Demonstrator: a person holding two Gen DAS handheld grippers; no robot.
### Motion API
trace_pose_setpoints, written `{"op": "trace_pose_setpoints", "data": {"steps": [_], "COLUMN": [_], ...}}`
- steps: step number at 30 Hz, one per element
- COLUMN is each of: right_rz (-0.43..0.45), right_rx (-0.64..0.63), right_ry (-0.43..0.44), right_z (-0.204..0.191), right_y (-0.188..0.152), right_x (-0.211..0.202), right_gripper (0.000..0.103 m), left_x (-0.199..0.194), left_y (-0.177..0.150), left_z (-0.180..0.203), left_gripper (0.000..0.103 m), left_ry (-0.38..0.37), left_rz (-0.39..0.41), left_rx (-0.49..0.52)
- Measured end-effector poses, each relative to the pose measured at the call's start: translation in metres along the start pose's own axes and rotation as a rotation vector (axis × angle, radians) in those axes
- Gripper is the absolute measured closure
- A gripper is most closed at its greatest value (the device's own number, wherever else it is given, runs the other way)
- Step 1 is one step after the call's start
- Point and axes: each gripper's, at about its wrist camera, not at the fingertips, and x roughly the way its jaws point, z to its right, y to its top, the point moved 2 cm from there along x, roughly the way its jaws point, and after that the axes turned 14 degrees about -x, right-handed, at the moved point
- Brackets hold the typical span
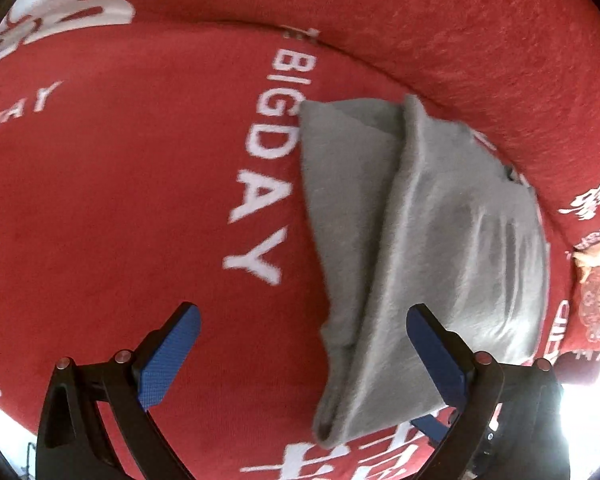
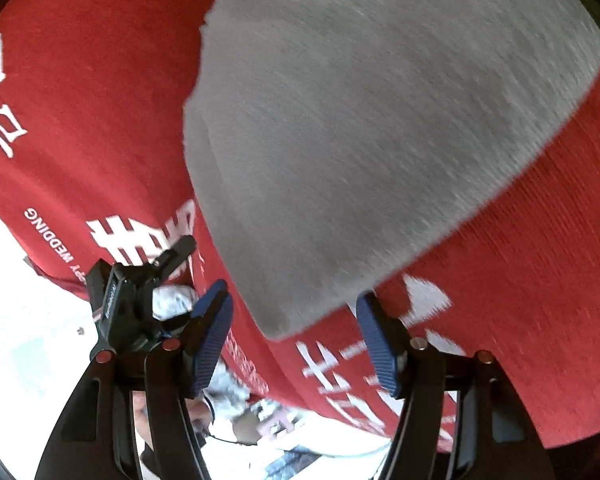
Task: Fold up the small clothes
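Observation:
A grey fleecy garment lies folded lengthwise on a red cover printed with white "BIG DAY". My left gripper hovers over the garment's near end, pointing steeply down. It is open: its left blue pad is above bare red cloth and its right pad overlaps the garment's edge. In the right wrist view the garment fills the upper middle. Its rounded near corner hangs between the spread blue pads of my right gripper, which is open, with neither pad pressing on the cloth. The left gripper's black body shows at the left.
A raised red fold or backrest runs behind the garment. A red patterned cushion sits at the right. The red cover ends at an edge near my right gripper, with bright floor and part of a person below it.

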Motion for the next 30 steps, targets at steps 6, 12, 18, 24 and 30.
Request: {"op": "trace_pose_setpoints", "data": {"steps": [6, 12, 18, 24, 30], "right_rz": [0.068, 0.010, 0.030, -0.032, -0.247], "right_rx": [0.048, 0.007, -0.077, -0.125, -0.199], "right_ry": [0.032, 0.087, 0.200, 0.161, -0.024], "right_z": [-0.008, -0.022, -0.053, -0.055, -0.043], "right_y": [0.013, 0.031, 0.048, 0.046, 0.027], "right_x": [0.011, 0.011, -0.016, -0.015, -0.005], "right_gripper": [0.034, 0.088, 0.093, 0.094, 0.090], "left_x": [0.017, 0.025, 0.034, 0.043, 0.059], "left_y": [0.000, -0.003, -0.001, 0.004, 0.000], "left_z": [0.014, 0.017, 0.036, 0.079, 0.103], "left_gripper": [0.000, 0.000, 0.000, 0.000, 0.029], "left_ry": [-0.062, -0.174, -0.305, -0.346, -0.162], "left_rz": [-0.058, -0.113, -0.197, -0.217, -0.182], "left_rx": [0.002, -0.048, -0.078, -0.011, 0.070]}}
